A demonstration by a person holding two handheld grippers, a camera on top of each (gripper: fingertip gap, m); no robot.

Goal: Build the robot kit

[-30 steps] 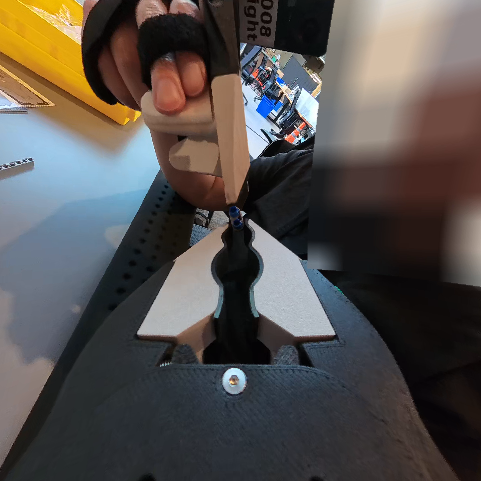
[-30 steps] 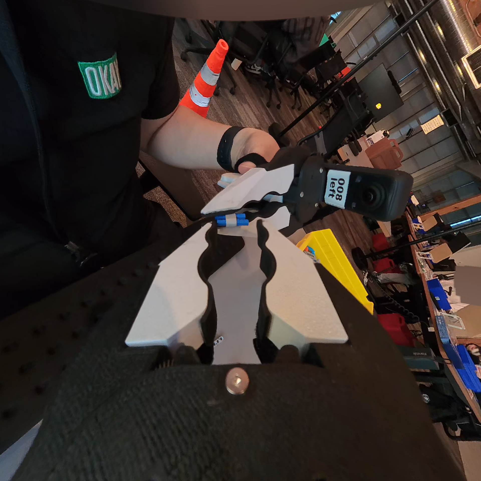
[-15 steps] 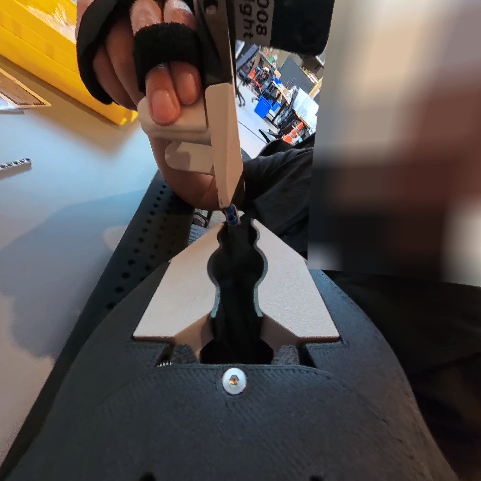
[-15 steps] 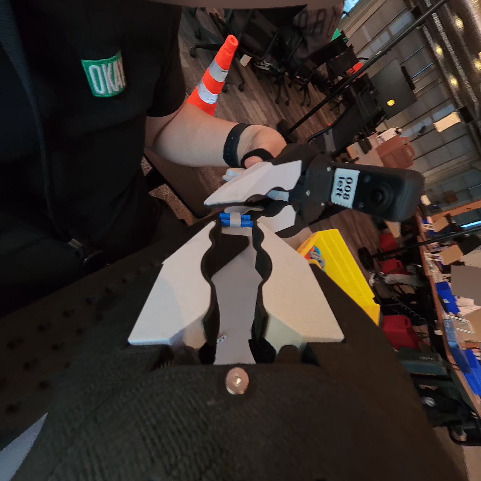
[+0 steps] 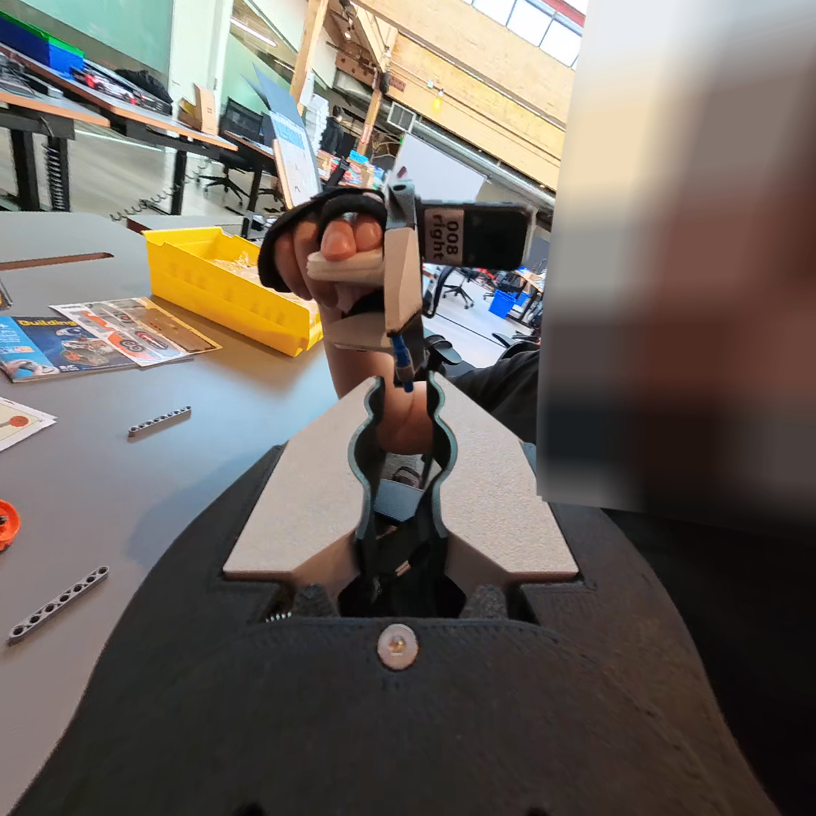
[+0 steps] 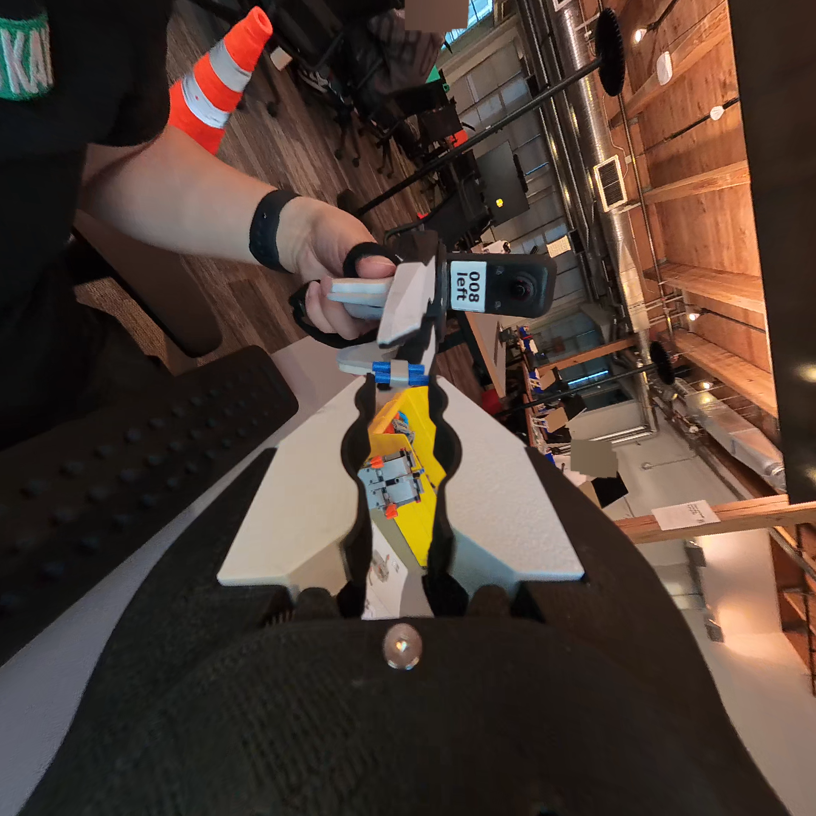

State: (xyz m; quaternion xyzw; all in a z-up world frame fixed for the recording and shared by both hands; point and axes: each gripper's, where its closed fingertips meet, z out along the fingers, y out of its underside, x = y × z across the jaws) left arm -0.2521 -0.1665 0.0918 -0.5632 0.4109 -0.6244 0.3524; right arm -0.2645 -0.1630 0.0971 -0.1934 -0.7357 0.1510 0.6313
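Note:
A small piece of blue pins joined by a grey connector (image 6: 399, 373) sits crosswise between my right gripper's (image 6: 401, 383) fingertips, which are shut on its ends. In the left wrist view the same piece (image 5: 402, 362) hangs from the right gripper (image 5: 399, 338), held up in the air by a gloved hand. My left gripper (image 5: 405, 382) is open. The piece's lower end shows between its tips with a gap on each side. In the right wrist view the left gripper (image 6: 375, 351) stands just behind the piece with its fingers apart.
A yellow bin (image 5: 229, 282), booklets (image 5: 88, 335), two grey beams with holes (image 5: 159, 421) (image 5: 57, 605) and an orange part (image 5: 6, 525) lie on the grey table (image 5: 221, 441). A grey brick assembly (image 6: 393, 481) sits in the bin. The person's dark shirt is at the right. My two grippers' fingertips are within a few centimetres of each other.
My left gripper was shut on the blue and grey piece and has opened off it. The right gripper closed on it and keeps it. Both grippers have lifted and swung.

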